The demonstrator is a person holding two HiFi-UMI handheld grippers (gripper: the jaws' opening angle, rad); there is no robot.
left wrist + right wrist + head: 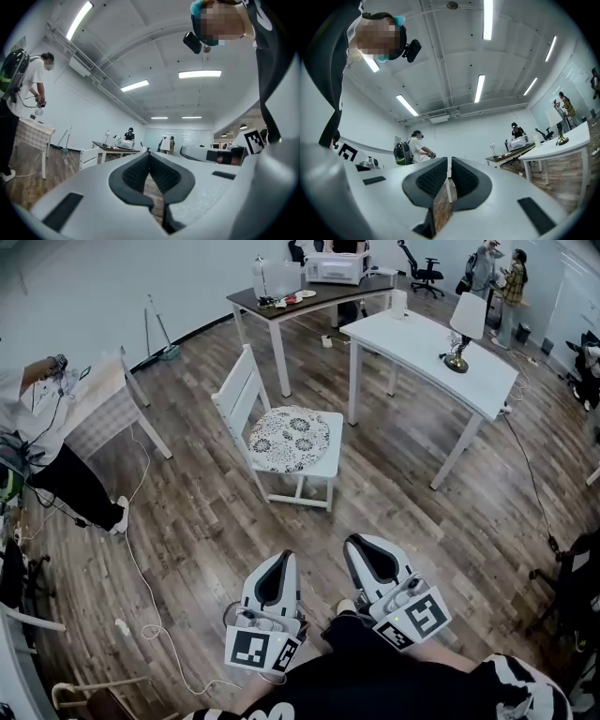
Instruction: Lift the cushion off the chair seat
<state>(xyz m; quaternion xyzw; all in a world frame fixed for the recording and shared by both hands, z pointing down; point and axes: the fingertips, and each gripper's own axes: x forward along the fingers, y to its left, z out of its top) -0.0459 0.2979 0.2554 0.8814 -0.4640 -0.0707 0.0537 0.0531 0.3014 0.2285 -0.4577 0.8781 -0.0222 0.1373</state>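
Approach stage: left gripper and right gripper are carried level, jaws clenched on nothing, because the patterned cushion lies flat on the white chair seat, well ahead of both.

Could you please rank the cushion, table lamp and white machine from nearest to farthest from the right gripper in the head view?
1. cushion, on the chair seat, just ahead of the right gripper.
2. table lamp, on the white table, to the right.
3. white machine, on the far dark table.
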